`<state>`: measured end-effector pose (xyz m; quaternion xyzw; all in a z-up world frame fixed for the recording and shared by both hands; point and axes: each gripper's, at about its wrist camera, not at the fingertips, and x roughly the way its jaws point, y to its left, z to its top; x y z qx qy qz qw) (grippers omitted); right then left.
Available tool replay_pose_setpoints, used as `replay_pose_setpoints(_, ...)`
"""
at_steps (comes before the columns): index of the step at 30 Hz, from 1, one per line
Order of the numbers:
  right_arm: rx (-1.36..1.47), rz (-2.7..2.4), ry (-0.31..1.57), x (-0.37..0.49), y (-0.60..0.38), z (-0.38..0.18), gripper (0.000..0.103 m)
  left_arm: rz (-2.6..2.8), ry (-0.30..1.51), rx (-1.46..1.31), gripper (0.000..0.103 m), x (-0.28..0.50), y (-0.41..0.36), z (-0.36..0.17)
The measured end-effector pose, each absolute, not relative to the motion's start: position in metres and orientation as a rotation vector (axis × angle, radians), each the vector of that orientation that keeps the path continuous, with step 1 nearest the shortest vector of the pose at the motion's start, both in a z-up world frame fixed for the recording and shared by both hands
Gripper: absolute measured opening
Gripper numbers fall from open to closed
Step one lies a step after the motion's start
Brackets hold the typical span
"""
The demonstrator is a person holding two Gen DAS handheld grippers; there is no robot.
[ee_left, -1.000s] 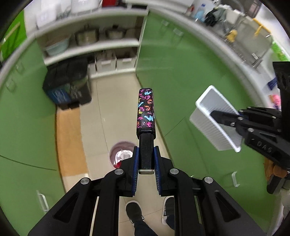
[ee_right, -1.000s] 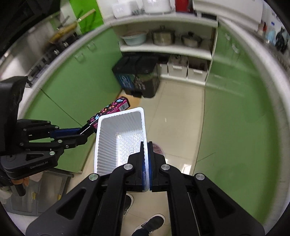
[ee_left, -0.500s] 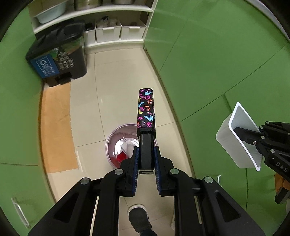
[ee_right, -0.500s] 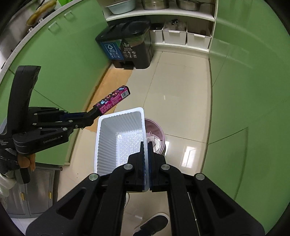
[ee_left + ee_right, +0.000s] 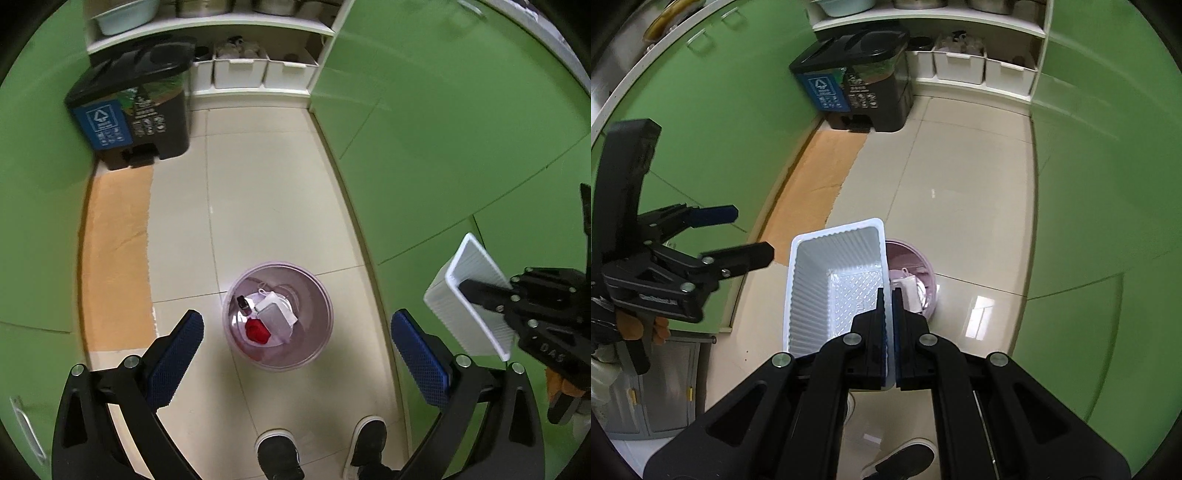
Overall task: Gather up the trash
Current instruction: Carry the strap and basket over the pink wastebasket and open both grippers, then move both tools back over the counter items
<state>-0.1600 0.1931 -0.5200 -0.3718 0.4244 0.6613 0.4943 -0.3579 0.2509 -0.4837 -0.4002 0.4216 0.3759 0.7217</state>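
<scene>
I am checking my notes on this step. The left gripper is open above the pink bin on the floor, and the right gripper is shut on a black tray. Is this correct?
Not quite: the tray is white, not black, as the right wrist view shows. The rest holds: the right gripper is shut on its wall, and the left gripper, whose jaws have just been opening, hangs open and empty above the pink bin on the floor.

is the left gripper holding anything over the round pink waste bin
No, the left gripper has its jaws wide apart with nothing between them, only the round pink waste bin on the floor below.
</scene>
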Motion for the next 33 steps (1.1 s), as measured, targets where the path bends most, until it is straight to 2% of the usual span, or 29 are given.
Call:
replay_pose_setpoints(8,-0.929,1.659,1.02,-0.194,0.217,-0.534,0.003,0.912,0.886,-0.904,0.097,-0.401,0.252,-0.471)
replay_pose_setpoints(9,-0.922,1.659,1.016,-0.195,0.218,-0.535,0.005,0.923,0.881,-0.904,0.097,-0.407,0.252,-0.47)
replay_pose_setpoints(10,-0.916,1.655,1.017,-0.195,0.221,-0.538,0.018,0.929,0.878,-0.906,0.097,-0.411,0.252,-0.47)
replay_pose_setpoints(11,-0.915,1.65,1.023,-0.196,0.223,-0.541,0.037,0.934,0.875,-0.906,0.097,-0.414,0.252,-0.47)
replay_pose_setpoints(12,-0.91,1.639,1.024,-0.196,0.225,-0.545,0.089,0.939,0.874,-0.908,0.097,-0.417,0.253,-0.47)
replay_pose_setpoints(13,-0.889,1.645,1.021,-0.195,0.225,-0.546,0.099,0.946,0.876,-0.908,0.097,-0.419,0.252,-0.471)
replay_pose_setpoints(20,-0.922,1.586,1.011,-0.192,0.219,-0.552,0.099,0.942,0.886,-0.907,0.097,-0.417,0.249,-0.471)
replay_pose_setpoints(25,-0.908,1.556,1.01,-0.179,0.206,-0.521,0.099,0.914,0.888,-0.893,0.097,-0.403,0.24,-0.443)
replay_pose_setpoints(30,-0.853,1.527,0.99,-0.156,0.178,-0.437,0.099,0.878,0.885,-0.874,0.097,-0.386,0.22,-0.378)
replay_pose_setpoints(33,-0.797,1.51,0.973,-0.139,0.153,-0.366,0.099,0.854,0.885,-0.841,0.097,-0.373,0.203,-0.316)
